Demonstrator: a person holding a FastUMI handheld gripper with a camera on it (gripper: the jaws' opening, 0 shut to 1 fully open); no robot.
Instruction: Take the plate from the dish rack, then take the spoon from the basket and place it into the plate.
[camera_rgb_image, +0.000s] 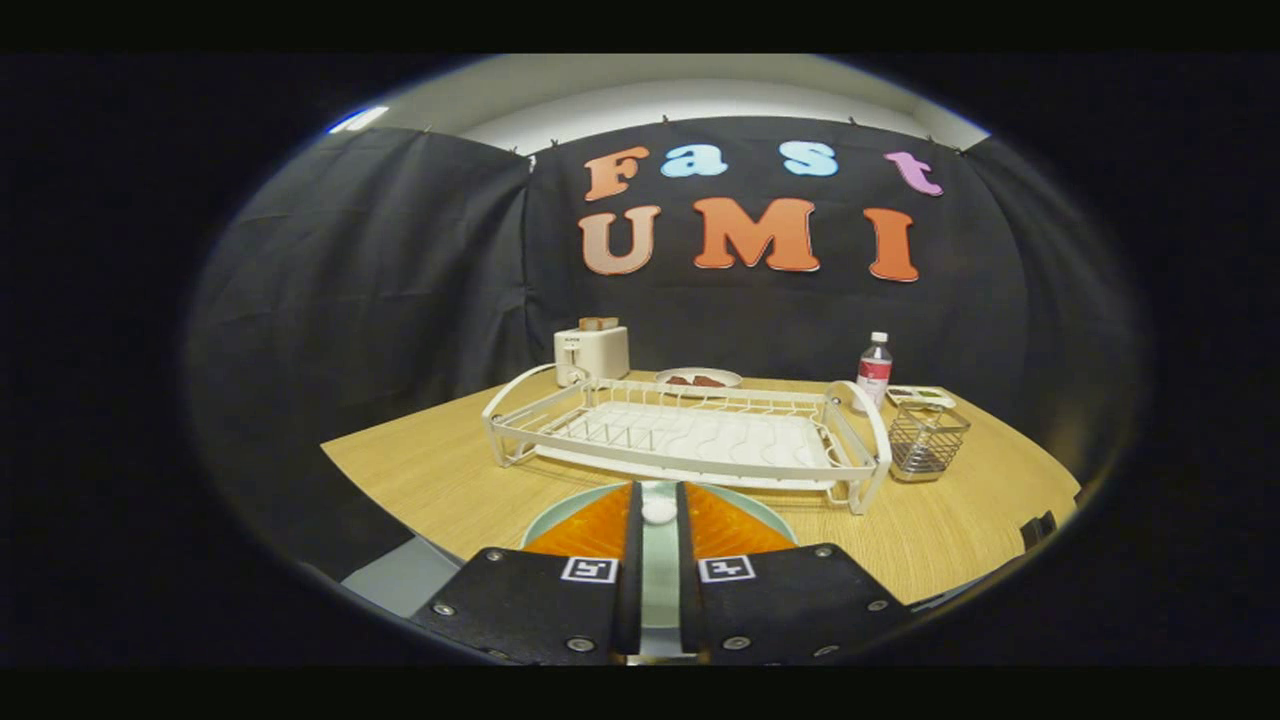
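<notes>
Here the gripper (658, 500) pinches a spoon (659, 511) over the half-hidden plate (560, 512).

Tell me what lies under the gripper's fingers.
The gripper holds a small white spoon between nearly closed fingers, above a pale green plate on the wooden table. The fingers cover most of the plate's middle.

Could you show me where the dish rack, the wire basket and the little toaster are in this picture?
dish rack (690, 470): gripper view, on its near front rail.
wire basket (925, 445): gripper view, on its mesh side wall, right of the rack.
toaster (592, 353): gripper view, on its front face, beyond the rack's left end.
</notes>
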